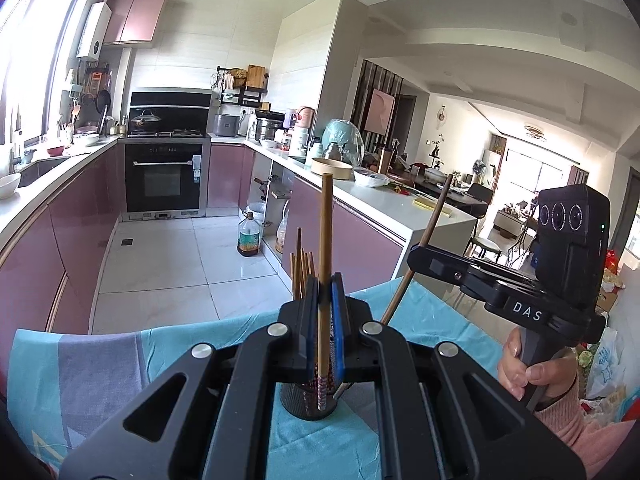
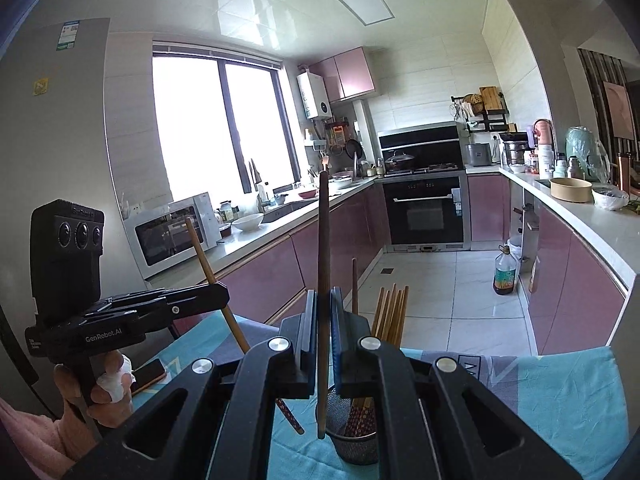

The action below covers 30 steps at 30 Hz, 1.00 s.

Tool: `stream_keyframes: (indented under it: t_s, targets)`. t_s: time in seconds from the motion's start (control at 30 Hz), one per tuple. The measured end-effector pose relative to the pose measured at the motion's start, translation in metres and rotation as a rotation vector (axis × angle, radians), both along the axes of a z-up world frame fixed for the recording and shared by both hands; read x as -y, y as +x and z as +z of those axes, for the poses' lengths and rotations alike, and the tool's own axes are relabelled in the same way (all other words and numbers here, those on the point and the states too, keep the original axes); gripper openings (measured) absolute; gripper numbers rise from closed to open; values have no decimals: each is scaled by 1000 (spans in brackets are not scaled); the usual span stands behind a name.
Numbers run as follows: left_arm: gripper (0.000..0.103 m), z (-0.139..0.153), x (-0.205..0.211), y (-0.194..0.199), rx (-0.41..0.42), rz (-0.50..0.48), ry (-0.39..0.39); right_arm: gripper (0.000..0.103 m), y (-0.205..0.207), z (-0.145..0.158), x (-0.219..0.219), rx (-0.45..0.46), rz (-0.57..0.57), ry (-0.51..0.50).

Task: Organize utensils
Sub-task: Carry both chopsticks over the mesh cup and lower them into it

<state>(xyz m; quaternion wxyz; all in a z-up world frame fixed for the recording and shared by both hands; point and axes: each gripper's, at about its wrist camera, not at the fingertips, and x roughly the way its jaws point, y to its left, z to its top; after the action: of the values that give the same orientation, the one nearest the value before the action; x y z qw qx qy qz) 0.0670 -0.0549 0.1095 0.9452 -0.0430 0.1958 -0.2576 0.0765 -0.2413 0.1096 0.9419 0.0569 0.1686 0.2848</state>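
My left gripper (image 1: 325, 296) is shut on a light wooden chopstick (image 1: 325, 240) with a patterned tip, held upright over a black mesh utensil holder (image 1: 308, 402). Several chopsticks (image 1: 301, 270) stand in the holder. My right gripper (image 2: 323, 312) is shut on a dark brown chopstick (image 2: 323, 240), its lower tip just left of the holder's (image 2: 356, 446) rim. The right gripper also shows in the left wrist view (image 1: 416, 250), and the left gripper in the right wrist view (image 2: 218, 292), each with its chopstick slanting through.
The holder stands on a table under a teal and grey cloth (image 1: 120, 360). A phone (image 2: 150, 374) lies on the cloth near the left hand. Kitchen counters (image 1: 380, 196), an oven (image 1: 164, 176) and an oil bottle (image 1: 249, 238) on the floor lie beyond.
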Motion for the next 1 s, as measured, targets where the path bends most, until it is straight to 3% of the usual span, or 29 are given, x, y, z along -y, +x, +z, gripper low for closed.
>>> stream_keyframes:
  t_s: [0.23, 1.0]
  targets:
    - [7, 3, 6, 2, 18, 12, 2, 5, 12, 1, 5, -4, -23, 5]
    - [7, -18, 29, 11, -68, 25, 59, 5, 36, -28, -6, -87, -53, -21]
